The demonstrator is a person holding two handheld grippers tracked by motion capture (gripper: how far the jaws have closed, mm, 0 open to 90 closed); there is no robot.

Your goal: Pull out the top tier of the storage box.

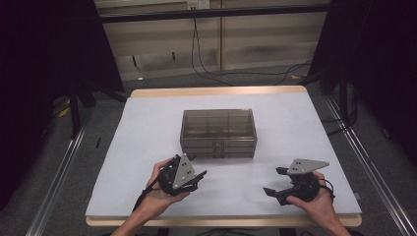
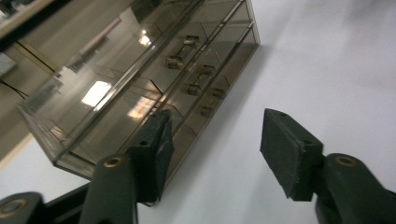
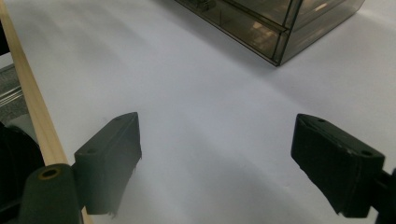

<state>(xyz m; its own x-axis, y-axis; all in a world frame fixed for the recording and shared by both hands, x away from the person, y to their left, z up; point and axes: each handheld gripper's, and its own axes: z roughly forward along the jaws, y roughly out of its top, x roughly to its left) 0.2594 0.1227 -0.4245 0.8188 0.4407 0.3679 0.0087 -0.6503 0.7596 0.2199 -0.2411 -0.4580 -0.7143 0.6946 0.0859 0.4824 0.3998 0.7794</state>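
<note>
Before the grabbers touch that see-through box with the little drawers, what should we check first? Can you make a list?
1. Left gripper open: ok, jaws spread apart.
2. Right gripper open: ok, jaws wide.
3. Both grippers hold nothing: ok.
4. Drawer box standing flat on the white table cover: ok.
5. Drawers shut: they look pushed in, handles lined up along the front: ok.
6. Anything inside the drawers: cannot tell, the smoky plastic is too dark.

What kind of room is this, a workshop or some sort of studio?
Probably a lab recording station: a white-covered table ringed by dark curtains, loose cables on the floor behind, and a person holding a left gripper and a right gripper near a smoky plastic drawer box.
</note>
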